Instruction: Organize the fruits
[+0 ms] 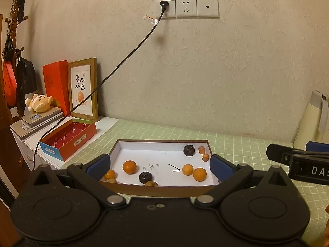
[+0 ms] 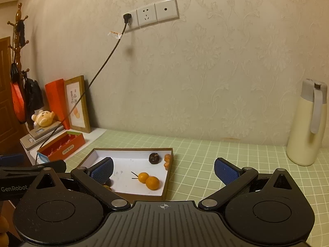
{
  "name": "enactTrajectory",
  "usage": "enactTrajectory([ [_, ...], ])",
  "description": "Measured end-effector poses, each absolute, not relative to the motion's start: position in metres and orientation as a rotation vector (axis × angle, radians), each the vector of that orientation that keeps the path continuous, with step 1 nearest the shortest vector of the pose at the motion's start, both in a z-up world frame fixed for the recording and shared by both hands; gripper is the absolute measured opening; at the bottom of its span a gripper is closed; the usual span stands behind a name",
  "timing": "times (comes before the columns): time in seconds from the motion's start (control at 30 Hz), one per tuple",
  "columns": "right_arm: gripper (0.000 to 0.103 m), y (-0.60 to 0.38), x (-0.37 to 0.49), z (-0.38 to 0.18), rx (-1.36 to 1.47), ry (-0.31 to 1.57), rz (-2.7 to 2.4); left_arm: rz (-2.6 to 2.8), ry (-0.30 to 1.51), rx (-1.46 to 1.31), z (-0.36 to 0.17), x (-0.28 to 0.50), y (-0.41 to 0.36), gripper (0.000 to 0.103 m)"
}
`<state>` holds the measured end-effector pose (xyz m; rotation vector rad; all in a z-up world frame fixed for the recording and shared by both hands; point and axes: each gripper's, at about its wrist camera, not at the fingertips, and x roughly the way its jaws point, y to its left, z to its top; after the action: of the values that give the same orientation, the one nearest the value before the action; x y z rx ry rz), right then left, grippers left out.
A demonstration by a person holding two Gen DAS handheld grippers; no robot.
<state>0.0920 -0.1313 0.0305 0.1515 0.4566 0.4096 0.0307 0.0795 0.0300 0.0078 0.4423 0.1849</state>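
Observation:
A shallow brown box with a white floor (image 1: 144, 152) (image 2: 127, 160) lies on the green checked table. It holds several oranges, among them one at the left (image 1: 129, 167) and a touching pair at the right (image 1: 194, 171) (image 2: 148, 180), two dark round fruits (image 1: 189, 150) (image 1: 145, 177) (image 2: 154, 158), small orange pieces (image 1: 203, 153) (image 2: 167, 160) and small brownish fruits at the near wall (image 1: 151, 183). My left gripper (image 1: 160, 164) is open and empty, in front of the box. My right gripper (image 2: 163, 169) is open and empty, to the box's right.
An open red box (image 1: 67, 139) (image 2: 61, 147) stands on a white cabinet at the left, with a framed picture (image 1: 83, 89), a plush bear (image 1: 39, 103) and a black cable (image 1: 123, 59). A cream thermos (image 2: 308, 123) stands at the right by the wall.

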Motion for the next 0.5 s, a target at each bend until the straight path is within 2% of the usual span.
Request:
enactTrajectory([
  [0.5, 0.103, -0.1234, 0.0941, 0.0268, 0.14, 0.466, 0.42, 0.177, 0.459, -0.006, 0.0238, 0.0347, 0.0839, 0.097],
])
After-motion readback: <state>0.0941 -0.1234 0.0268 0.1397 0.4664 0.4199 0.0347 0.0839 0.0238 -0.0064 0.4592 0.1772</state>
